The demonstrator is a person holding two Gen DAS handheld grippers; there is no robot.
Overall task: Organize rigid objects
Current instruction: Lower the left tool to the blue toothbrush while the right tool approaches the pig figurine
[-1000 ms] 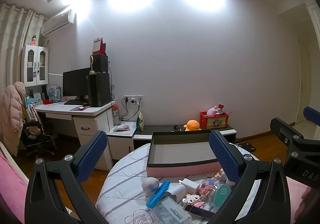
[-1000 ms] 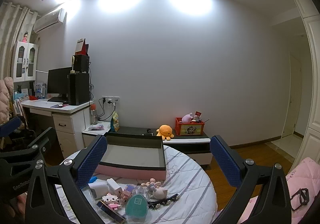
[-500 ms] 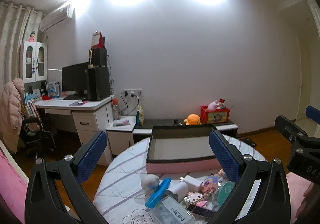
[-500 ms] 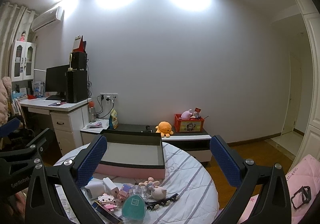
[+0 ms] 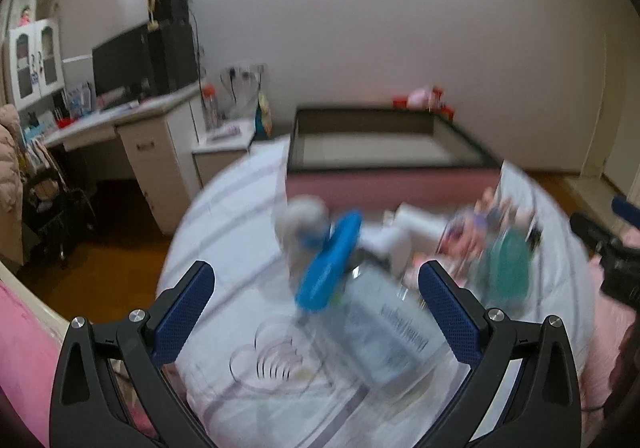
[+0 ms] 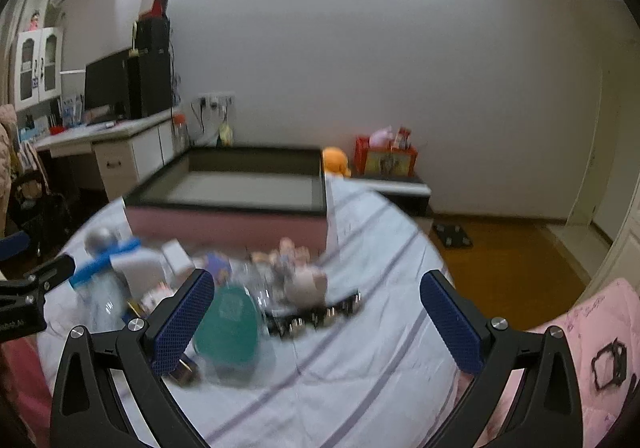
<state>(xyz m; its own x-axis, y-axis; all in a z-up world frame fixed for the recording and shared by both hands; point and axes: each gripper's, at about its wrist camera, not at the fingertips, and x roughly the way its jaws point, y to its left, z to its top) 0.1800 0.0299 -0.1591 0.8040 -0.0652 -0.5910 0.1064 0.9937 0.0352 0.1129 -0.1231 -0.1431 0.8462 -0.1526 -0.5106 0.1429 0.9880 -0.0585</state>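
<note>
A heap of small rigid items lies on the round table's striped white cloth (image 5: 224, 232), blurred by motion. In the left wrist view I see a blue oblong piece (image 5: 328, 264), a clear labelled box (image 5: 384, 328), a grey-white round thing (image 5: 304, 216) and a teal case (image 5: 508, 268). My left gripper (image 5: 316, 312) hangs open above the blue piece and the clear box, holding nothing. In the right wrist view my right gripper (image 6: 316, 320) is open over the teal case (image 6: 228, 320), a small pale pig figure (image 6: 306, 284) and a black strip (image 6: 316, 316). Behind the heap stands a pink open box (image 6: 228, 224) with a dark rim.
A desk (image 5: 120, 120) with a monitor and tower stands at the left. A low cabinet (image 6: 396, 184) with a red box and an orange plush sits by the far wall. Wooden floor (image 6: 512, 260) surrounds the table. Pink bedding (image 6: 580, 328) lies at the right.
Both grippers have tipped down and moved closer to the table; the heap and the pink box look larger and lower in view, and both stay open.
</note>
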